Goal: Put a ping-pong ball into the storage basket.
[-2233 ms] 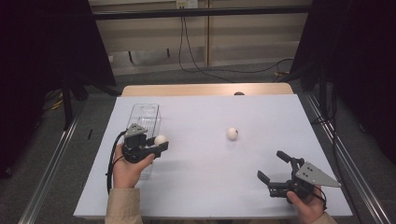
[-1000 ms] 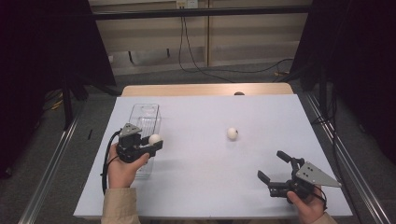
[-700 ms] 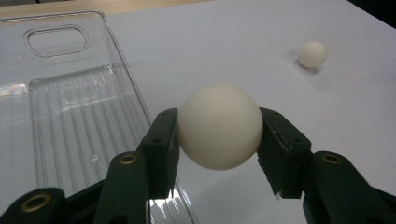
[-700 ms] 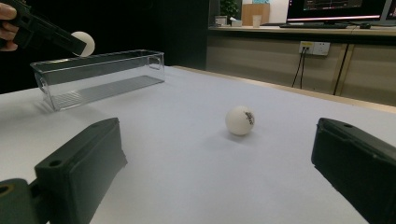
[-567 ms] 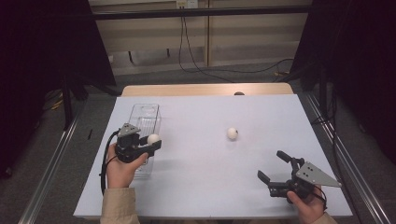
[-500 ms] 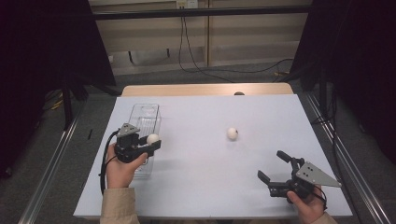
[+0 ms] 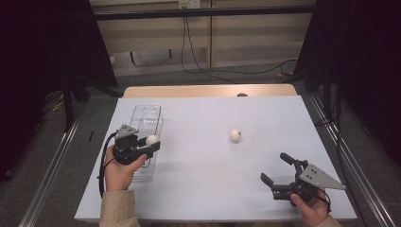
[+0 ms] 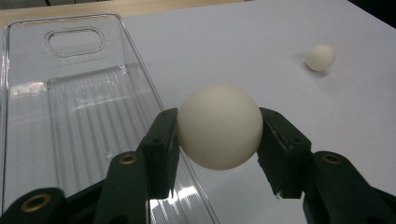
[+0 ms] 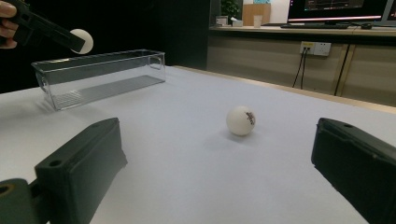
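My left gripper [image 7: 151, 142] is shut on a cream ping-pong ball [image 8: 219, 126], held above the right rim of a clear plastic bin [image 7: 144, 130] at the table's left. In the right gripper view the same ball [image 9: 82, 40] hangs over the bin [image 9: 100, 77]. A second ball [image 7: 235, 135] lies on the white table [image 7: 208, 161] near its middle, and it bears a small dark print [image 9: 241, 120]. My right gripper [image 7: 276, 170] stands open near the front right edge, its jaws wide apart and pointed toward that ball.
A wooden strip [image 7: 208, 90] runs along the table's far edge. Cables [image 7: 198, 52] trail on the floor beyond it. Metal rails [image 7: 52, 170] flank the table on both sides.
My left gripper has carried its ball left and a little toward the bin, from beside the bin to over its right rim. The right gripper and the loose ball have stayed put.
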{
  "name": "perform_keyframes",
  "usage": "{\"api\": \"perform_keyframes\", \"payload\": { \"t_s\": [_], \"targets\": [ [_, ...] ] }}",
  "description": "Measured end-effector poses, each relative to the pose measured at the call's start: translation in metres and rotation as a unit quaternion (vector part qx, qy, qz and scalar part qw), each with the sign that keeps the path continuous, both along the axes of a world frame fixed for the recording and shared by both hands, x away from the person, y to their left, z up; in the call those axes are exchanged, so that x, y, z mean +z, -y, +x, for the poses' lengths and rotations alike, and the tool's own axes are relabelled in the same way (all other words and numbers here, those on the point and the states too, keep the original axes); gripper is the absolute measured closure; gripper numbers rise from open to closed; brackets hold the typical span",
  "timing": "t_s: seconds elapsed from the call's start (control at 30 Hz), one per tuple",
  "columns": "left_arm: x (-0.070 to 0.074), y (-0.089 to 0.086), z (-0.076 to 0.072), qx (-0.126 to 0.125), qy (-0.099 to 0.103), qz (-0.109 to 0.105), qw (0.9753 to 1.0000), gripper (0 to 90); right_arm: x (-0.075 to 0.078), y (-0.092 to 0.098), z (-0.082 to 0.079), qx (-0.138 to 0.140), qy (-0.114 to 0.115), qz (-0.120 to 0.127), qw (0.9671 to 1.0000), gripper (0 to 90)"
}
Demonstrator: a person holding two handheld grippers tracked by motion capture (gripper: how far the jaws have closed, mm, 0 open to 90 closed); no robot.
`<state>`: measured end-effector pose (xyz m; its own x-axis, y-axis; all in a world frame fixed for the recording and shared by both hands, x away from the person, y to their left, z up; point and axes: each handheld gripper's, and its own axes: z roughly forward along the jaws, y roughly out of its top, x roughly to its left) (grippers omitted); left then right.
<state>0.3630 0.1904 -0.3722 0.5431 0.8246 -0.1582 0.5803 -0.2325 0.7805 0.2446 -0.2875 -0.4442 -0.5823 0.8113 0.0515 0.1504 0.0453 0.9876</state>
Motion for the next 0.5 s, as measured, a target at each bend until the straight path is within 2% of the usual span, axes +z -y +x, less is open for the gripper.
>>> {"api": "perform_keyframes", "payload": {
  "t_s": [0.5],
  "targets": [
    [0.0003, -0.0053, -0.0001, 0.008, 0.001, 0.000, 1.0000, 51.0, 0.0000, -0.0001, -0.0001, 0.001, 0.000, 0.000, 1.0000, 1.6]
  ]
}}
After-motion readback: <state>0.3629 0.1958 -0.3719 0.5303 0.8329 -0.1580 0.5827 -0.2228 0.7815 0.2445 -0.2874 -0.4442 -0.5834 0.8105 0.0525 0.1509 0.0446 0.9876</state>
